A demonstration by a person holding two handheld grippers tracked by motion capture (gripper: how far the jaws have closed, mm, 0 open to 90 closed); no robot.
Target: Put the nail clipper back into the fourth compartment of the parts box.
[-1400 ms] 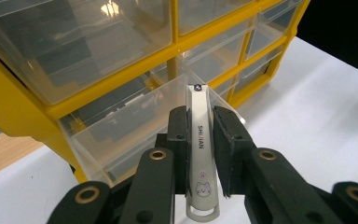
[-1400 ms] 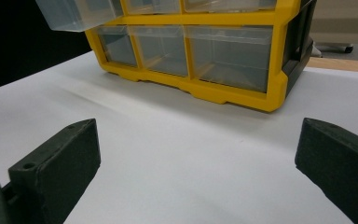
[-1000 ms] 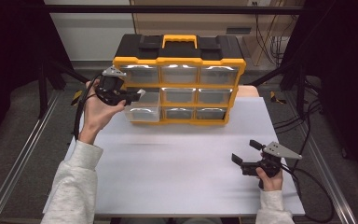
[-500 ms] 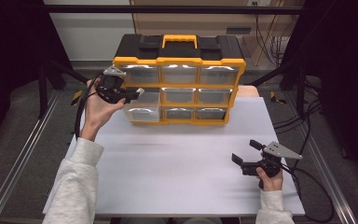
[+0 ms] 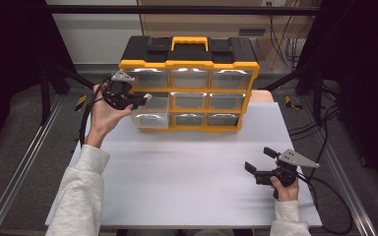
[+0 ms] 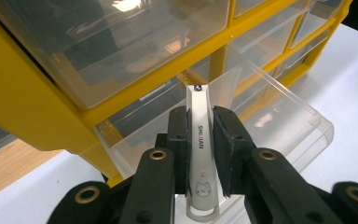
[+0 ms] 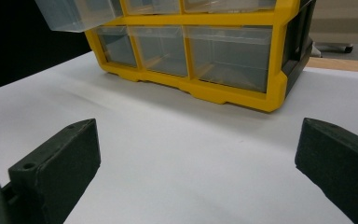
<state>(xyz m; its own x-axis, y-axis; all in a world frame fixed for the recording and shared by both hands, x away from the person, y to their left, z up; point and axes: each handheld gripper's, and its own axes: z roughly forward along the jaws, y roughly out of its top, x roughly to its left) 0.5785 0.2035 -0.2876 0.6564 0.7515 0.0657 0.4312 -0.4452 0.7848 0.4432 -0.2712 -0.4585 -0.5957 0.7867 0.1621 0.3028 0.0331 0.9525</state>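
Left gripper (image 6: 200, 154) is pinching the nail clipper (image 6: 200, 154) lengthwise above the pulled-out clear drawer (image 6: 279, 116) for dropping in, while right gripper (image 5: 263, 161) is resting spread on table (image 5: 187, 177).

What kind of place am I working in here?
Likely a lab or workshop recording bench: a white table in a metal frame, loose cables on the floor, and a yellow drawer organizer. The left claw holds a nail clipper over the open drawer.

Glossy white nail clipper (image 6: 199, 154), clear glossy plastic drawer (image 6: 279, 116), matt white table (image 5: 187, 177).
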